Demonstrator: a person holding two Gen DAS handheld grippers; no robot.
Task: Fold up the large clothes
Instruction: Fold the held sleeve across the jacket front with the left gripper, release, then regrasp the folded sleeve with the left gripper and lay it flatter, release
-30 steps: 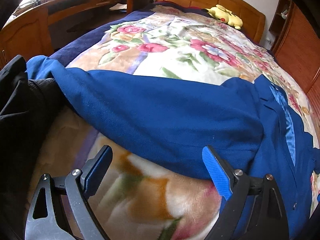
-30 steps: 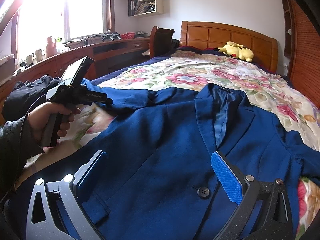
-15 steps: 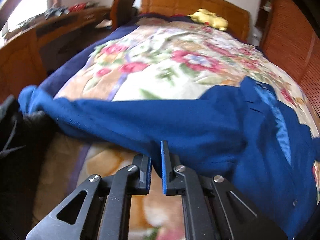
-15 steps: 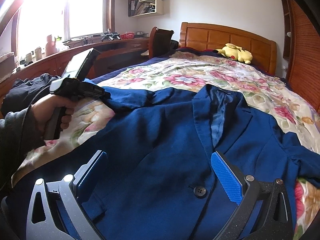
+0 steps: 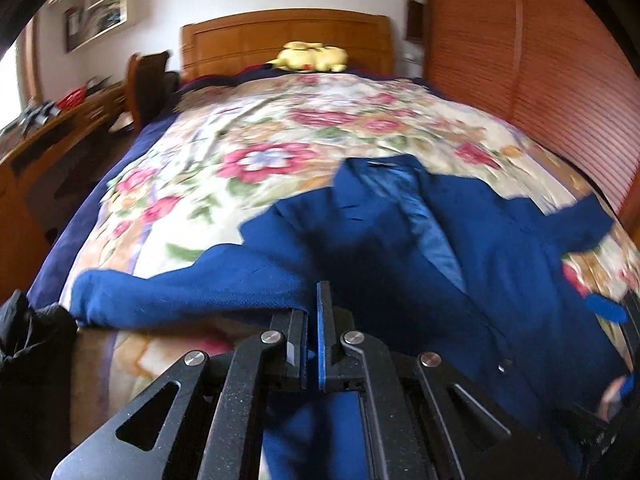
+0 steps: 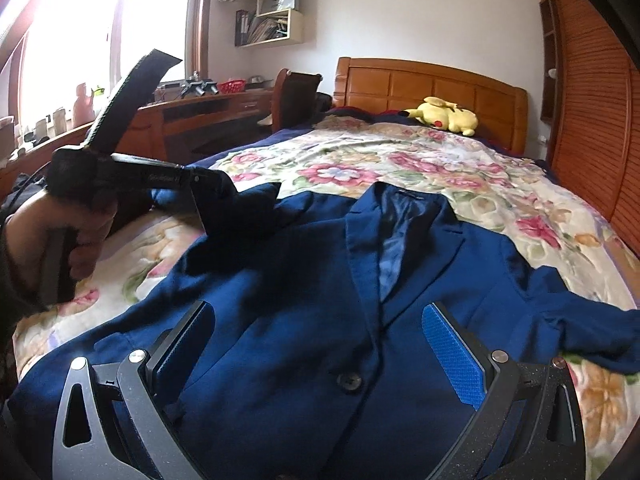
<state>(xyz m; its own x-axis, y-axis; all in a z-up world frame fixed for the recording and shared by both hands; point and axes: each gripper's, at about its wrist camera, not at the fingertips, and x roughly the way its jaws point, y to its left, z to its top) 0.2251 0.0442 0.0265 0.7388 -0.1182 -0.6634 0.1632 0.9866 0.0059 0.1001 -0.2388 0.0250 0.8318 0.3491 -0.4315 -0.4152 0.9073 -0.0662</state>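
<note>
Bedroom, floral bedspread (image 6: 420,168): blue blazer (image 6: 304,300) lay face-up near me, soft and floppy but weighty, left gripper (image 5: 316,312) pinched on its sleeve (image 5: 180,292), right gripper (image 6: 320,348) gaping above the front.

Floral bedspread (image 6: 460,184) over the bed, navy border along its left edge. Wooden headboard (image 6: 432,88) at the far end; yellow plush toy (image 6: 444,116) lying just in front of it. Wooden counter (image 6: 208,108) along the window wall, red basket (image 6: 232,86) on top. Wall shelves (image 6: 272,16) with folders above. Slatted wooden doors (image 6: 592,120) at right. Black garment (image 5: 28,344) heaped at the bed's near left.
</note>
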